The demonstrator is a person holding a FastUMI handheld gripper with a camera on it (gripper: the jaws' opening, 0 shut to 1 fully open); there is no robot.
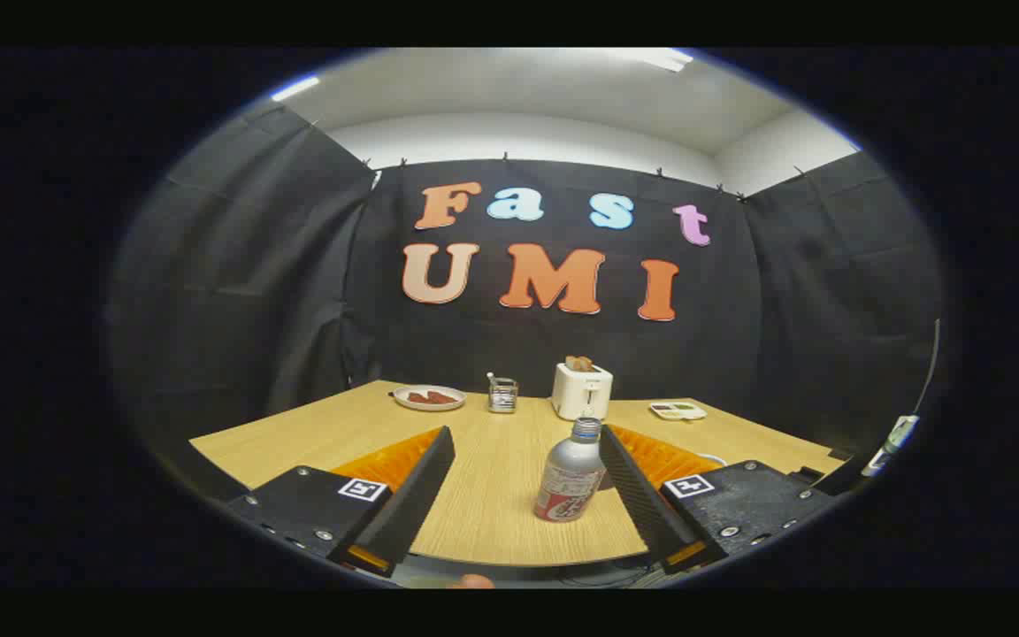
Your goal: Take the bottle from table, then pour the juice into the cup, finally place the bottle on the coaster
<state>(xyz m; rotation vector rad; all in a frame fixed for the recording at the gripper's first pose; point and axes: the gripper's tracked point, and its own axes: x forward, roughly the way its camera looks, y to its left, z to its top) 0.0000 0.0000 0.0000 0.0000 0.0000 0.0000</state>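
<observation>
Bottle [570, 478] — upright on the table [492, 495], between our fingers, hard by the right one, well apart from the left. Gripper [527, 442] — spread wide, holding nothing. We judge a slight rightward shift centres it.

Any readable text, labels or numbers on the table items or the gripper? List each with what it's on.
None can be read.
Bottle label: there is print, too blurred to read.
Marker squares on the gripper: black-and-white patterns, not words.
Toaster: too small to show any marking.
The gripper's fingers are open, with the bottle between them, close to the right one.
</observation>
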